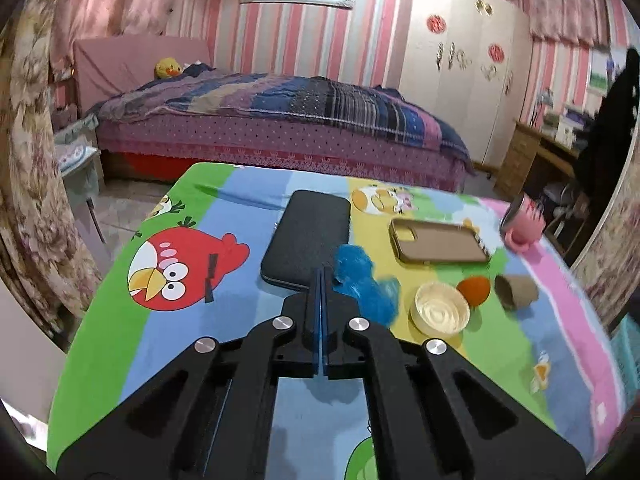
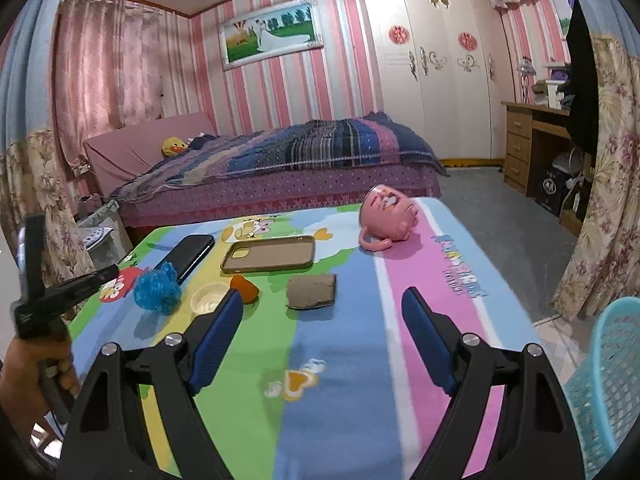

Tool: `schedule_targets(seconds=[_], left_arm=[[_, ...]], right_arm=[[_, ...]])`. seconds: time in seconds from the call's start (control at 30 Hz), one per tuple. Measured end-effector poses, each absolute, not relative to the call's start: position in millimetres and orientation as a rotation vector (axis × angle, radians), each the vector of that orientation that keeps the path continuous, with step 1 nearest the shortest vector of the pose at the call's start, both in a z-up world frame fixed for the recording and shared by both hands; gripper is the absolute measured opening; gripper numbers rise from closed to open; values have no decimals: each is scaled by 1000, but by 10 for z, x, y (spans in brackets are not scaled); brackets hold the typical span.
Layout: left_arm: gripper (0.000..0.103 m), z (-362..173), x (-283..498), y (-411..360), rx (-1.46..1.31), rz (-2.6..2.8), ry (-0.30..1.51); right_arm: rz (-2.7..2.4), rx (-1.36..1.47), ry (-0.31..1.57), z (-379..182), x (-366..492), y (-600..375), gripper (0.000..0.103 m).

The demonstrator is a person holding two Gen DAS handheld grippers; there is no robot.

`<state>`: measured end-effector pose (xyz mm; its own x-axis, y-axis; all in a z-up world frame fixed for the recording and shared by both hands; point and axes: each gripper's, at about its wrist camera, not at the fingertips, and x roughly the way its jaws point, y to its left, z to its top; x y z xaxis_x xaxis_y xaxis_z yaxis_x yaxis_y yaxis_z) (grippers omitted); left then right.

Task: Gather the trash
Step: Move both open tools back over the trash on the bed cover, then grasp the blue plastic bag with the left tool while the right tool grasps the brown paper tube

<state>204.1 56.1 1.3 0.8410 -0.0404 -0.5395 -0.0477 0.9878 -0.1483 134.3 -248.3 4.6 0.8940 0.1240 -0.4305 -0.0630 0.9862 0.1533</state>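
A crumpled blue plastic wad (image 1: pixel 366 288) (image 2: pixel 158 286) lies mid-table, just right of my left gripper's tips (image 1: pixel 322 276). That gripper is shut, its blue pads pressed together with nothing seen between them. It also shows at the left of the right wrist view (image 2: pixel 112 273), held by a hand. Right of the wad lie a small pale round cup (image 1: pixel 440 314) (image 2: pixel 208 298), an orange peel (image 1: pixel 474 290) (image 2: pixel 246 288) and a brown cardboard tube (image 1: pixel 516 290) (image 2: pixel 312 292). My right gripper (image 2: pixel 323 299) is open and empty, hovering in front of the tube.
A black phone (image 1: pixel 308 236) (image 2: pixel 190 254), a tan phone case (image 1: pixel 438 242) (image 2: pixel 268 254) and a tipped pink cup (image 1: pixel 522 226) (image 2: pixel 386 218) lie farther back on the cartoon tablecloth (image 2: pixel 340 380). A teal mesh basket (image 2: pixel 608 380) stands off the table's right edge. A bed lies beyond.
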Motion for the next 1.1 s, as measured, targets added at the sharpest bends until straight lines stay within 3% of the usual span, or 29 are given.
schedule_targets(seconds=[0.33,0.37,0.4,0.47,0.63,0.67,0.73,0.77,1.1], left_arm=[[0,29,2052,675,-237,-97,566],[13,6,2083,620,-228,-130,580],[54,-15,2114,538,-203,-137,587],[92,-37,2144,398,-163,-134,568],[89,-229,2395,255,-123,-114,650],[78,-261,2436,252,-120,-126,666],[45,-381,2561,221,-101,-159,729],[23,-424,2592,217,-99,-167,749],[20,-84,2383,363,-165,-163,641]], right_arm=[[143,80,535,-105,1838,-2115,80],[140,81,536,-113,1857,-2113,80],[142,87,540,-130,1885,-2126,80],[129,90,544,-171,1917,-2137,81],[85,100,607,-319,2122,-2236,82],[80,97,618,-340,2156,-2253,82],[71,91,646,-395,2253,-2262,82],[65,86,657,-416,2290,-2261,82],[30,1,758,-594,2810,-2053,82]])
